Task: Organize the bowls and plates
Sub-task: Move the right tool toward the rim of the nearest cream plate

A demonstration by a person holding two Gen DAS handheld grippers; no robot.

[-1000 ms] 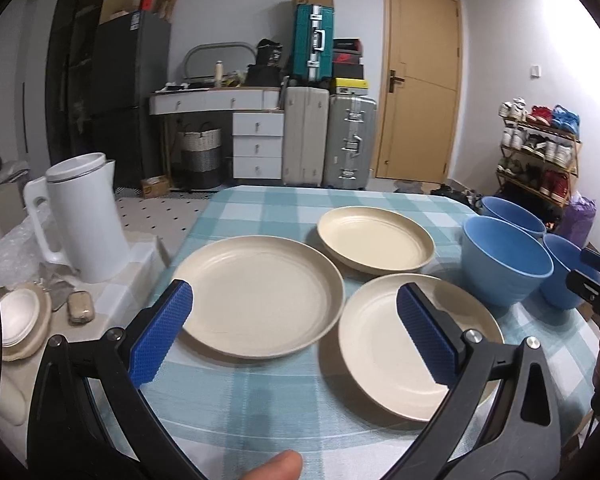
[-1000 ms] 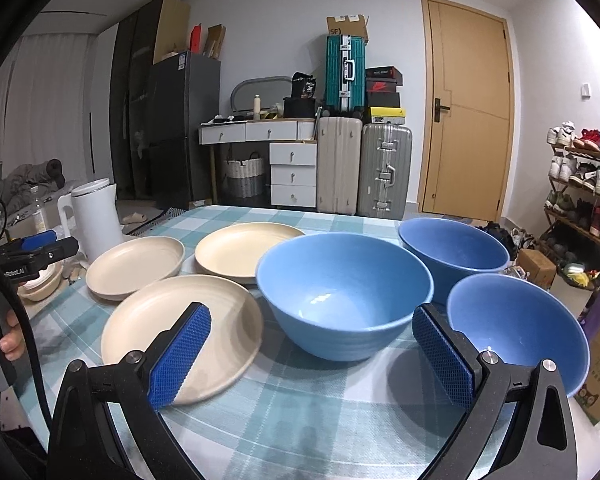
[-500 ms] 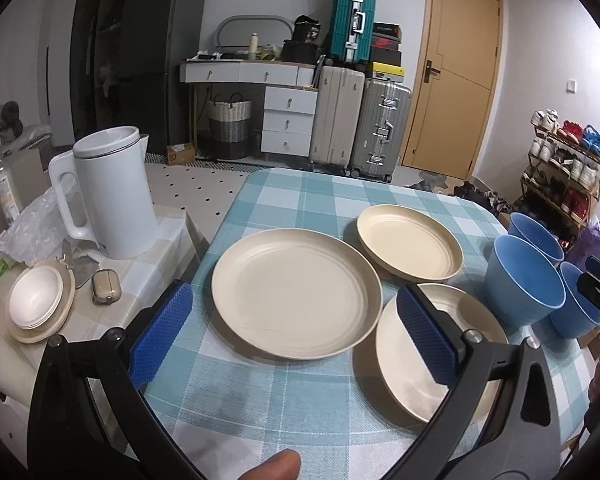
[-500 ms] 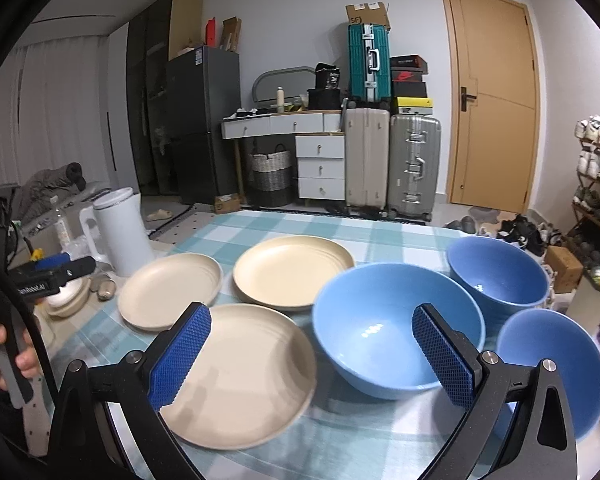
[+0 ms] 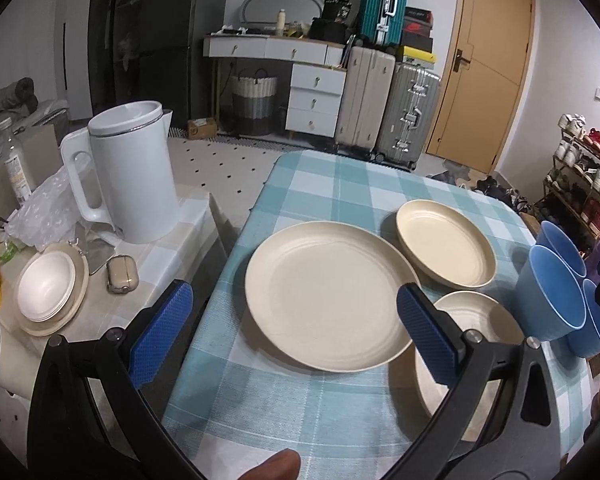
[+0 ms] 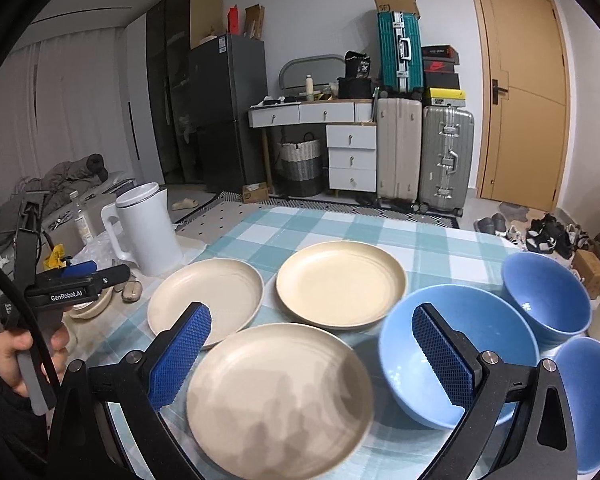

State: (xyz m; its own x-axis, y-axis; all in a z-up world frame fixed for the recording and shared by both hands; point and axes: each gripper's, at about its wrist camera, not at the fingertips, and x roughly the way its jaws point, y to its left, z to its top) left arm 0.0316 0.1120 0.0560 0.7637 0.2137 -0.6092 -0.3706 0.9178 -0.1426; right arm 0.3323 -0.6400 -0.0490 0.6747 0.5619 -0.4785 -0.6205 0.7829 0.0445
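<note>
Right wrist view: right gripper point(image 6: 311, 356) jaws spread wide, empty, above near plate point(image 6: 280, 400); two more plates at 11 point(image 6: 206, 300) and 12 point(image 6: 340, 282), three blue bowls point(image 6: 458, 356) at 2–3. Left gripper point(image 5: 294, 336) also wide open, empty, over the big plate point(image 5: 328, 294) w/ table point(image 5: 340, 184) edge at 9. Risk: plate rims lie low and flat, so a shallow pinch could slip, or shove a plate off that edge.
</note>
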